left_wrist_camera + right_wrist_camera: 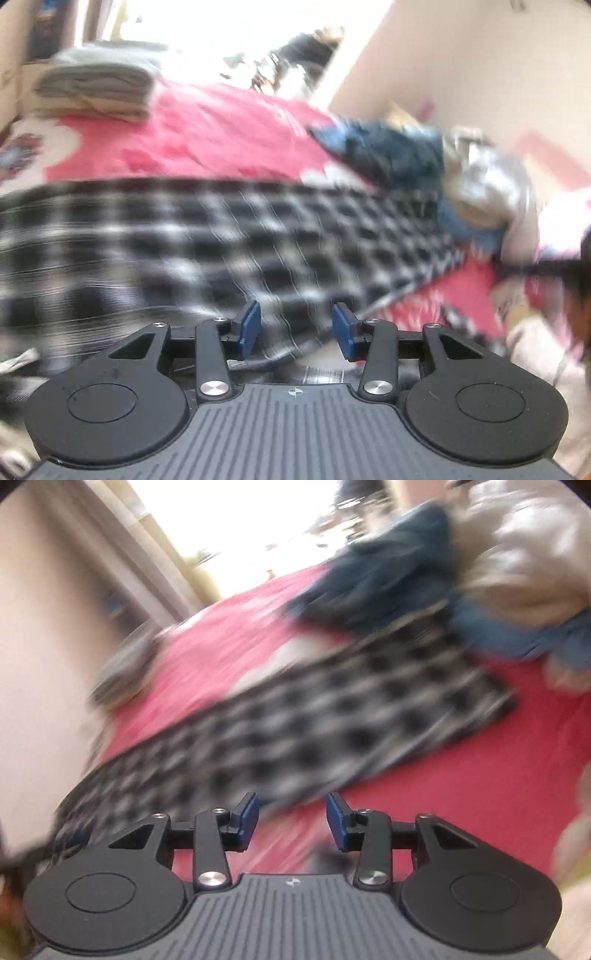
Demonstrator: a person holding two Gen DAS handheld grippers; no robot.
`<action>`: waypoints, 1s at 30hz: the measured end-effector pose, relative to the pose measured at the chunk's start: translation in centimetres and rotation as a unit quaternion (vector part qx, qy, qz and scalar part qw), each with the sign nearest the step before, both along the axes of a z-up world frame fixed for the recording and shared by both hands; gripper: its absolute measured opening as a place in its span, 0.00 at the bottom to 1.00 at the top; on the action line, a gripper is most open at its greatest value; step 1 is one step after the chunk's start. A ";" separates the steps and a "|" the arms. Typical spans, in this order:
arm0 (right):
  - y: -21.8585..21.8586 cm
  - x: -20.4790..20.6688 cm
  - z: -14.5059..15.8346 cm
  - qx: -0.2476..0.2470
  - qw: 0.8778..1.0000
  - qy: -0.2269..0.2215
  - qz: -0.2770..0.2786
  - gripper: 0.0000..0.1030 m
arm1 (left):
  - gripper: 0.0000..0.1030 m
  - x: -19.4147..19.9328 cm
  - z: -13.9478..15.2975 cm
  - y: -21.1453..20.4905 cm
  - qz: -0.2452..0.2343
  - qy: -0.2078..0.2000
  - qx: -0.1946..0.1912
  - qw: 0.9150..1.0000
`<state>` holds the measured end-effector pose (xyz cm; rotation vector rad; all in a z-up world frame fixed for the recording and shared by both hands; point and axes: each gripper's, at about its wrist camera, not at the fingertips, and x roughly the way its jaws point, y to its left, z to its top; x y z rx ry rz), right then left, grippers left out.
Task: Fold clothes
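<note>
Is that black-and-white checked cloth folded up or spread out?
Folded, apparently: the checked cloth lies as a long, narrow, straight-edged band on the red bedcover. Blur hides its layers.

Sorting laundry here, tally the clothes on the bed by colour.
Black-and-white checked: 1, checked garment
Dark blue: 1, blue garment
Beige or silver: 1, pale garment
Grey, folded: 1, folded stack
Total: 4

No legible txt, no labels, no nos. (frames blurred)

Home bedroom (red bedspread (229,136), clothes)
</note>
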<state>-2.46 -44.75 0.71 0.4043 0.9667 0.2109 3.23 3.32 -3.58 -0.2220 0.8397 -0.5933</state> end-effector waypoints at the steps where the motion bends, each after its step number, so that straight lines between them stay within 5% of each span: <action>1: 2.0 -1.2 -0.5 -0.003 1.000 0.008 0.021 0.45 | 0.42 -0.6 0.5 0.8 0.008 -0.005 0.001 1.000; 5: 8.4 -5.0 -2.6 0.001 0.996 0.028 0.088 0.45 | 0.43 -4.3 1.4 4.3 0.034 0.001 0.019 0.999; 9: 11.9 -8.1 -4.8 0.099 0.989 0.074 0.084 0.45 | 0.43 -8.4 0.2 8.8 0.094 0.049 0.009 0.994; 13: 13.5 -9.6 -8.9 0.192 0.967 0.162 0.035 0.44 | 0.43 -12.3 -3.1 12.8 0.182 0.109 -0.016 0.977; 17: 13.2 -9.3 -11.5 0.165 0.967 0.196 -0.013 0.39 | 0.43 -13.8 -6.1 15.0 0.249 0.142 -0.041 0.957; 19: 12.0 -8.0 -11.5 0.166 0.967 0.188 -0.034 0.37 | 0.43 -13.3 -7.1 15.4 0.263 0.150 -0.054 0.952; 23: 8.4 -4.7 -8.2 0.124 0.983 0.093 -0.098 0.37 | 0.43 -12.2 -7.5 15.5 0.264 0.144 -0.090 0.950; 26: 5.5 -3.8 -6.1 0.150 0.975 0.031 -0.160 0.41 | 0.43 -11.8 -7.9 15.7 0.261 0.144 -0.104 0.949; 30: 4.4 -4.9 -6.1 0.193 0.961 0.022 -0.197 0.43 | 0.43 -11.5 -8.7 15.6 0.265 0.147 -0.112 0.946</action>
